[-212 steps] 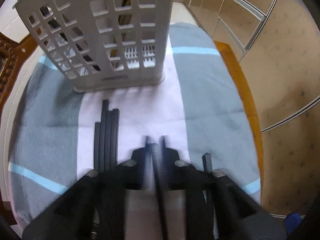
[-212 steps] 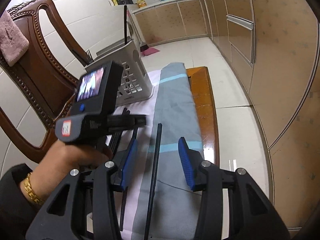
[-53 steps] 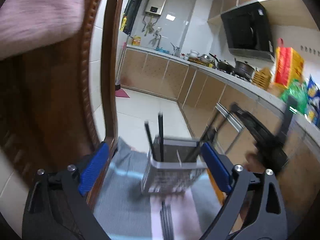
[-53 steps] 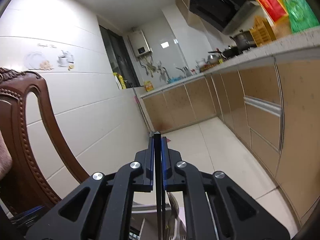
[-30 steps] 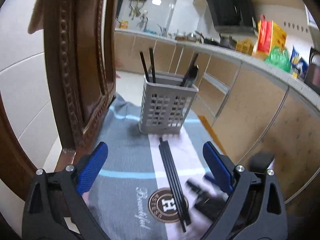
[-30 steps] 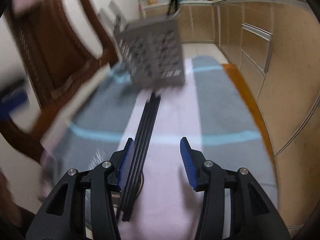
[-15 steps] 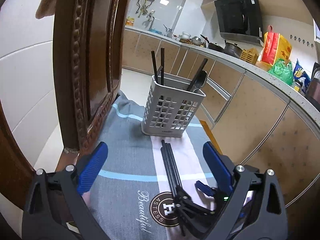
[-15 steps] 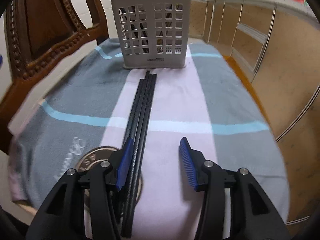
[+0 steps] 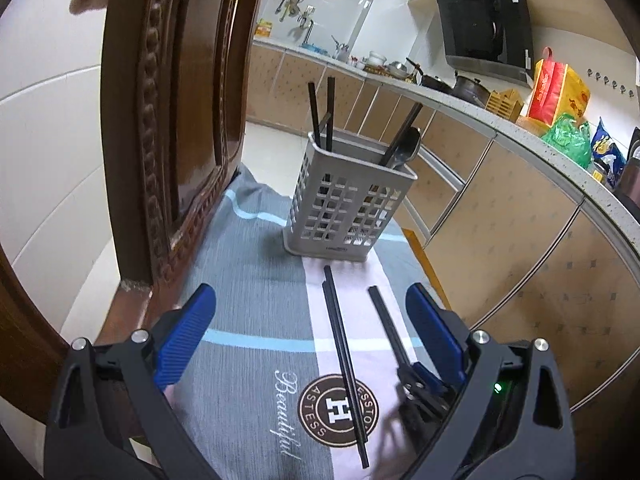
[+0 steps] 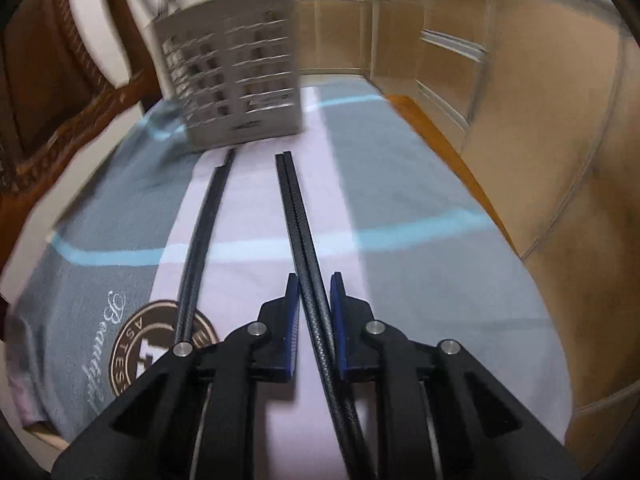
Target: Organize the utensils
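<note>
Two black chopsticks (image 10: 298, 216) run between the blue pads of my right gripper (image 10: 315, 280). Its jaws are closing on them, and only a sliver of gap shows on the left side. In the left wrist view this pair (image 9: 386, 320) lies apart from two more chopsticks (image 9: 340, 340) on the cloth, with the right gripper (image 9: 416, 376) at its near end. The grey slotted utensil basket (image 9: 348, 204) stands at the far end of the cloth and holds chopsticks and a spoon. My left gripper (image 9: 310, 296) hovers open above the cloth, holding nothing.
A grey and pink cloth (image 9: 248, 320) with a round brown logo covers a narrow wooden board. A carved wooden chair back (image 9: 172, 120) rises close on the left. Kitchen cabinets (image 9: 500, 220) run along the right, with tiled floor below the board's right edge.
The right jaws have narrowed from wide apart to close around two chopsticks. That pair now lies to the right of the other two. The left gripper has stayed put.
</note>
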The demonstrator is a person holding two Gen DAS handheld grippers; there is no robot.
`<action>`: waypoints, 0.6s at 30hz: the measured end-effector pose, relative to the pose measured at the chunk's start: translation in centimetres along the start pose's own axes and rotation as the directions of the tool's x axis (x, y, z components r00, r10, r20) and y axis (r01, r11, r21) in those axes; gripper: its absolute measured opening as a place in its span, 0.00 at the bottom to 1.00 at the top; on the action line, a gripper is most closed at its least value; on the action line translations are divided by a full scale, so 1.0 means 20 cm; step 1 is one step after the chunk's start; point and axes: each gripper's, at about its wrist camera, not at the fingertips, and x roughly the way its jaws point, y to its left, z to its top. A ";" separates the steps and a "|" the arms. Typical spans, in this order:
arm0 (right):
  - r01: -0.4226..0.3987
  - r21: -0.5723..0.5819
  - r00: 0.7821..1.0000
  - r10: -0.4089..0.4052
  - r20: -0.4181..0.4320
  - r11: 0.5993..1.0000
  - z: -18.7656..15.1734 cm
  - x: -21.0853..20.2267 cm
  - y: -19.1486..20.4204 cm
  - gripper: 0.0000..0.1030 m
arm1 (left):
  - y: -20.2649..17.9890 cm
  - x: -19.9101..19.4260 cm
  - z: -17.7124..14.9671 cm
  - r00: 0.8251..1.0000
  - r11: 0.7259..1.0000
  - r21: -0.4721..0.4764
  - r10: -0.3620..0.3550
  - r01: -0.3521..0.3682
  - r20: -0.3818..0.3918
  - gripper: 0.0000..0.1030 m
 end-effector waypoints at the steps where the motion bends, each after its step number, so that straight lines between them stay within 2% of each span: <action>1: -0.016 0.001 1.000 0.016 -0.003 1.000 -0.02 -0.02 -0.02 0.14 | 0.00 0.01 -0.01 1.000 1.000 0.002 0.005 -0.005 -0.009 0.92; 4: -0.055 -0.014 0.998 0.055 -0.015 0.998 -0.03 -0.04 -0.03 0.17 | -0.01 0.03 -0.02 0.999 1.000 0.014 0.027 -0.026 -0.028 0.92; 5: -0.105 0.032 0.994 0.105 -0.017 0.994 -0.03 -0.06 -0.05 0.23 | -0.02 0.05 -0.03 0.998 0.999 0.022 0.033 -0.032 -0.045 0.92; 6: -0.121 0.061 0.992 0.122 -0.019 0.991 -0.02 -0.07 -0.08 0.29 | -0.02 0.09 -0.04 0.996 0.999 0.036 0.044 -0.041 -0.076 0.92; 8: -0.162 0.068 0.987 0.163 -0.005 0.984 0.00 -0.12 -0.09 0.33 | -0.04 0.16 -0.08 0.989 0.996 0.064 0.073 -0.065 -0.132 0.92; 10: -0.176 0.059 0.984 0.175 0.018 0.983 0.02 -0.18 -0.12 0.33 | -0.07 0.24 -0.12 0.979 0.993 0.091 0.093 -0.078 -0.181 0.92; 15: -0.180 0.049 0.983 0.178 0.036 0.983 0.04 -0.25 -0.19 0.41 | -0.13 0.41 -0.18 0.964 0.979 0.173 0.145 -0.107 -0.222 0.92; 18: -0.170 0.034 0.985 0.169 0.044 0.985 0.03 -0.25 -0.21 0.42 | -0.14 0.52 -0.22 0.946 0.971 0.196 0.184 -0.134 -0.266 0.92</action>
